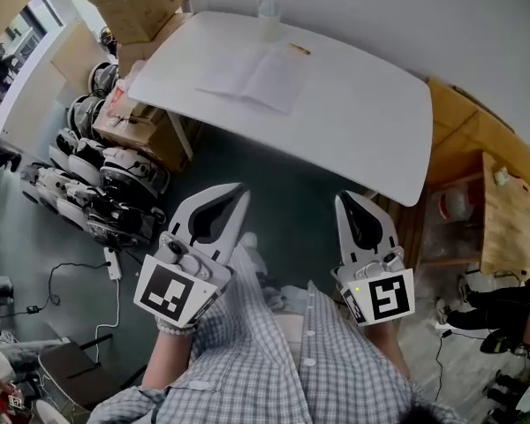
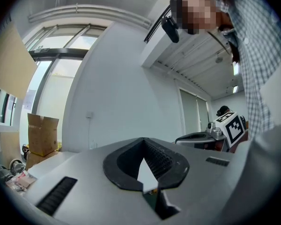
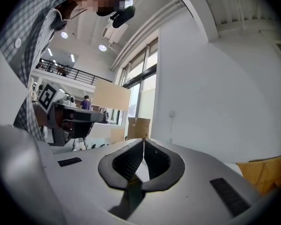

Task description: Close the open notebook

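Observation:
An open notebook (image 1: pixel 252 78) with blank white pages lies flat on the far half of the white table (image 1: pixel 371 131). Both grippers hang short of the table's near edge, over the dark floor, well apart from the notebook. My left gripper (image 1: pixel 241 190) is shut, its jaws meeting at the tips with nothing between them (image 2: pixel 144 139). To its right, my right gripper (image 1: pixel 343 198) is also shut and empty (image 3: pixel 144 138). Both gripper views look level at a white wall; neither shows the notebook.
A clear bottle (image 1: pixel 268 16) and a small yellow object (image 1: pixel 299 49) sit near the table's far edge. Cardboard boxes (image 1: pixel 137 3) and black-and-white gear (image 1: pixel 106 179) crowd the floor at the left. A wooden cabinet (image 1: pixel 503 219) stands at the right.

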